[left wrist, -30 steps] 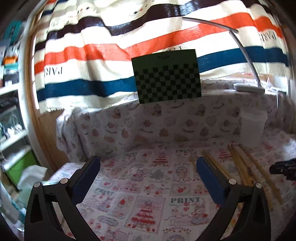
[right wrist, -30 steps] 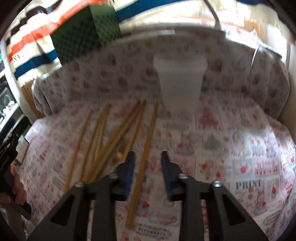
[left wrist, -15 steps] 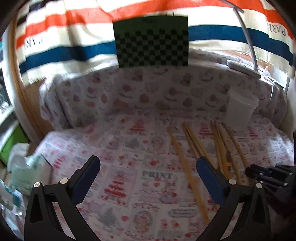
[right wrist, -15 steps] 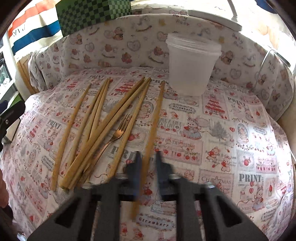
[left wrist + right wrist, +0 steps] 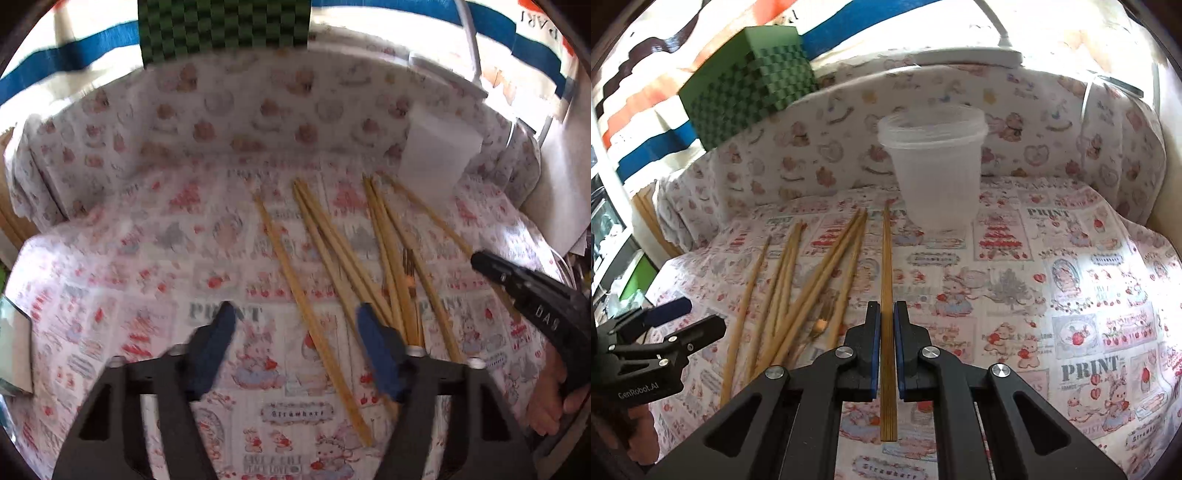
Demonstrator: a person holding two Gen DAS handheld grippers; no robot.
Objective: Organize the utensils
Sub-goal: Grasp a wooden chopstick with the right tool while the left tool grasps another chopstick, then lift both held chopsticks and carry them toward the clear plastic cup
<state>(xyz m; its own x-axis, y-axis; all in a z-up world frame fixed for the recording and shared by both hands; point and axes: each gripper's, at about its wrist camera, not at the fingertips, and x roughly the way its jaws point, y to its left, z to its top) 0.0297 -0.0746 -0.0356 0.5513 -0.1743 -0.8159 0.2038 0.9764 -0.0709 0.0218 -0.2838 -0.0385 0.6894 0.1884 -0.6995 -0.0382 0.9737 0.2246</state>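
The clear plastic cup point(image 5: 936, 173) at the back of the cloth-covered counter point(image 5: 1071, 280) looks empty, so by my reading the sorting has barely begun. The other chopsticks point(image 5: 820, 273) and a small fork point(image 5: 818, 326) lie loose on the cloth to the left of the cup.

The right gripper point(image 5: 885, 317), angled down toward the counter, has its jaws closed on one chopstick point(image 5: 886, 266) that points at the cup.

The left gripper point(image 5: 295, 328), also tilted downward, has just been closing to about half open; a single chopstick point(image 5: 306, 314) lies on the cloth between its jaws, with neither pad pressing on it.
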